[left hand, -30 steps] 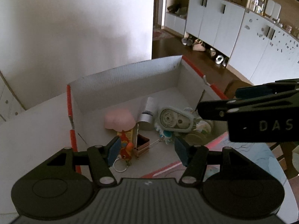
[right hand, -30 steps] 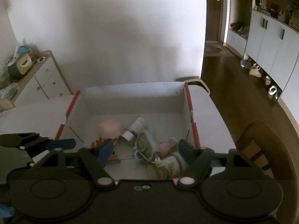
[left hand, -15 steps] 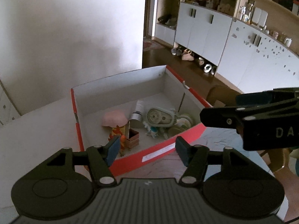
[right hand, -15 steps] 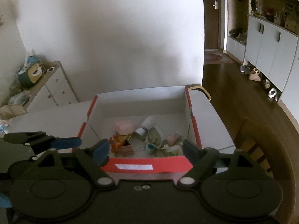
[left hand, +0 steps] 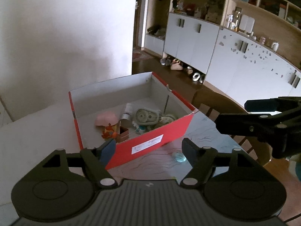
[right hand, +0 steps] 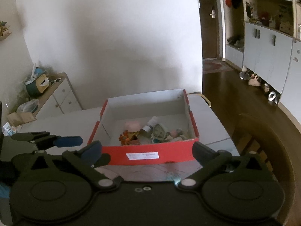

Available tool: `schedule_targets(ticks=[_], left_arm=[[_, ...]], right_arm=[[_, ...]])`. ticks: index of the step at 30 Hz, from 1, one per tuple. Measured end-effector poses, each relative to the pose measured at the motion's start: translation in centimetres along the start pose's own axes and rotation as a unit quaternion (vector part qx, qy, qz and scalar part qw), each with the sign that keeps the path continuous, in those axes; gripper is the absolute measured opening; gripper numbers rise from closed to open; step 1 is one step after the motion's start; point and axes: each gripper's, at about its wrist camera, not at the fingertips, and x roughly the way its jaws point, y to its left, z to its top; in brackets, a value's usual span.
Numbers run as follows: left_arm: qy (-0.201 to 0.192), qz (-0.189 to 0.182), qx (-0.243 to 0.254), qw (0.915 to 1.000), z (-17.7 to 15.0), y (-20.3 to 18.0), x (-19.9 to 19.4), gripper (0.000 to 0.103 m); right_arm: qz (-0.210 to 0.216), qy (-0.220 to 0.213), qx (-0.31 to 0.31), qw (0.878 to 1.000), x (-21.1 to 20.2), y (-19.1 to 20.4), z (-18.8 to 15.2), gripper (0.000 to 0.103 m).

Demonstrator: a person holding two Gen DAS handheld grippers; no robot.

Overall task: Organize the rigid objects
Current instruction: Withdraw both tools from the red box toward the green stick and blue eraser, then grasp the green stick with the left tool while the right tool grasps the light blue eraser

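A red cardboard box (left hand: 154, 137) (right hand: 148, 155) stands on the table with small objects inside: a pink cap-shaped toy (left hand: 106, 118) (right hand: 132, 126), an orange figure (left hand: 109, 131), a silver-capped tube (left hand: 127, 113) (right hand: 150, 124) and a grey-green oval case (left hand: 145, 115) (right hand: 160, 131). My left gripper (left hand: 148, 149) hangs in front of the box's near wall, jaws opening, nothing between them. My right gripper (right hand: 147, 150) is likewise before the box, jaws opening wide and empty. A small blue object (left hand: 178, 156) lies on the table by the box.
The table (left hand: 37, 131) has a patterned mat (left hand: 160, 165) under the box's near side. A wooden chair (right hand: 263, 141) stands at the right. White cabinets (left hand: 197, 43) line the far wall; a low dresser (right hand: 56, 94) with clutter stands at the left.
Both grippers have drawn back and up from over the box, so its red front wall now shows. Both pairs of jaws have spread wider.
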Motion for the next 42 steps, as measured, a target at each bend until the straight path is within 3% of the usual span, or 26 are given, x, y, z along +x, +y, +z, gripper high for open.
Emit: schedule_targets(ticks=[12,23,30,36,42], left_arm=[[-0.012,-0.021,0.02,0.9995,-2.7,-1.8,-1.2,0.081],[0.01,-0.042,0.015,0.9989,-5.7,-2.2,-0.3,0.084],[0.022,-0.052,-0.001,0.9984,-8.1,-2.0,1.8,0.103],[0.039,-0.027,-0.003,0.9989,-9.8,-2.4,4.5,0.103],[0.055,-0.013,-0.047,0.9973,-11.1,-2.1,7.6,0.103]], right_arm=[[-0.015,-0.017,0.027,0.999,-2.5,-0.6,-3.5,0.103],[-0.017,-0.032,0.022,0.999,-3.4,-2.1,-6.7,0.103],[-0.027,-0.007,0.014,1.0,-1.7,-2.9,-8.6,0.103],[-0.035,0.018,0.028,0.999,1.2,-4.3,-9.4,0.103],[-0.033,0.05,0.03,0.998,4.5,-5.7,-10.0,0.102]])
